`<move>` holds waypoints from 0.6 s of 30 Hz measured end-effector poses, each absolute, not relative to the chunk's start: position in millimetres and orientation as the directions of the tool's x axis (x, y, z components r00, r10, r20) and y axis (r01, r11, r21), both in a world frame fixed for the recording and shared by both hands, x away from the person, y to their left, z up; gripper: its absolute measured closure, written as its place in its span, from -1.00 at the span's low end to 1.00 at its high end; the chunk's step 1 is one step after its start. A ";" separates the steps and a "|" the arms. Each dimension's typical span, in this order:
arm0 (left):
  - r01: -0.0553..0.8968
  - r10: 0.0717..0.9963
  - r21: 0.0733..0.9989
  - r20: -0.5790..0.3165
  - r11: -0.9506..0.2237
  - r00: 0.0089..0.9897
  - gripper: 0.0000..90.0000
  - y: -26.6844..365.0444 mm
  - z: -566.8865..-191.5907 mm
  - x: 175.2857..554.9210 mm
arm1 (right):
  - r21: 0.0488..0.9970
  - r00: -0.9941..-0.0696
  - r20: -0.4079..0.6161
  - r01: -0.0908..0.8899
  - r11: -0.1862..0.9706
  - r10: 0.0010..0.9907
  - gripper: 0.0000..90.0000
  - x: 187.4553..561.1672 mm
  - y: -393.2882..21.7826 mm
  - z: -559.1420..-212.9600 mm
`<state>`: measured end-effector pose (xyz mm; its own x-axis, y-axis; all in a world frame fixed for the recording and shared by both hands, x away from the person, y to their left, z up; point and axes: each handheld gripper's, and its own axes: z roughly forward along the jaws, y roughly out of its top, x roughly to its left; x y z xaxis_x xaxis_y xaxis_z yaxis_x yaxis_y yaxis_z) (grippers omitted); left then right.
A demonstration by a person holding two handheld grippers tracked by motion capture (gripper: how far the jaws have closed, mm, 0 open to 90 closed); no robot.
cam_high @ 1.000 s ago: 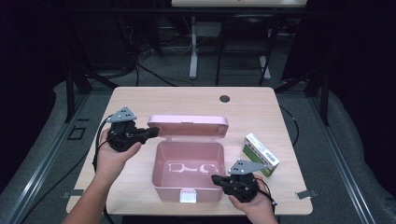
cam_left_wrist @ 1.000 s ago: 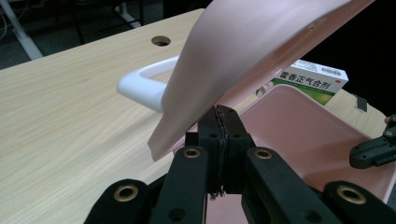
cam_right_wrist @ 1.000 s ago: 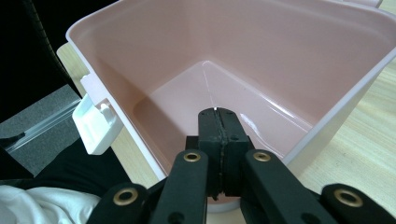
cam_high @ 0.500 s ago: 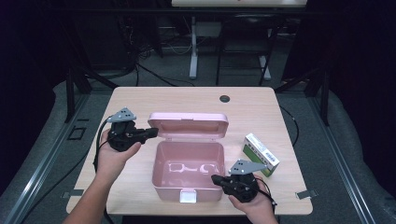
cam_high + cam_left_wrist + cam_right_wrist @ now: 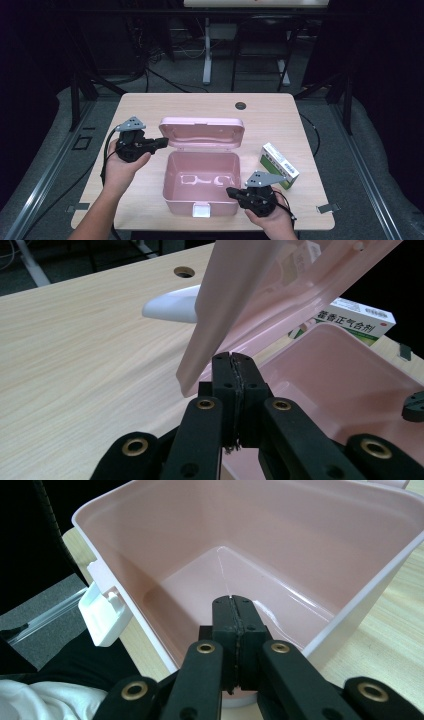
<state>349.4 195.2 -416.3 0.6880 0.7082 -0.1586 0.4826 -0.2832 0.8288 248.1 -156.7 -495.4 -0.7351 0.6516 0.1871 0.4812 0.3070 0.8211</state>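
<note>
Light wood-grain rectangular table point(image 5: 280, 117) fills mid-frame in the high view, with a dark round cable hole point(image 5: 241, 105) near its far edge. On it, centre frame, sits your pink smooth-plastic rectangular storage box point(image 5: 200, 180), empty inside, with a white latch tab point(image 5: 201, 210) on the near wall. Its glossy pink hinged lid point(image 5: 201, 132) is tipped back past upright. Your left gripper point(image 5: 161, 143) sits at the lid's left end, jaws pressed together with nothing between them; in the left gripper view the tips point(image 5: 233, 371) are right beside the lid edge point(image 5: 200, 360), so I read it as nudging the lid open rather than pinching it. Can't tell if they actually touch. Your right gripper point(image 5: 231, 191), lower right of centre, is likewise closed on nothing, tips over the box's near-right rim point(image 5: 350, 615), probably bracing the box against sliding. The small green-and-white cardboard carton point(image 5: 280, 165) lies right of the box, apart from it.
</note>
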 end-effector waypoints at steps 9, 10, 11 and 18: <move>0.487 0.715 0.828 -0.160 -0.278 0.681 0.98 196.4 -418.5 350.4 | 0.822 -0.734 0.187 0.481 0.306 0.653 1.00 247.8 -156.7 -495.5; 0.486 0.716 0.828 -0.159 -0.279 0.680 0.98 196.4 -418.6 350.4 | 0.822 -0.734 0.186 0.481 0.306 0.653 1.00 247.8 -156.7 -495.5; 0.484 0.714 0.827 -0.154 -0.286 0.683 0.98 196.5 -418.7 350.6 | 0.822 -0.734 0.186 0.480 0.307 0.653 1.00 247.8 -156.7 -495.5; 0.488 0.720 0.825 -0.152 -0.285 0.678 0.97 195.9 -420.6 351.2 | 0.822 -0.735 0.185 0.479 0.307 0.652 1.00 247.7 -156.8 -495.5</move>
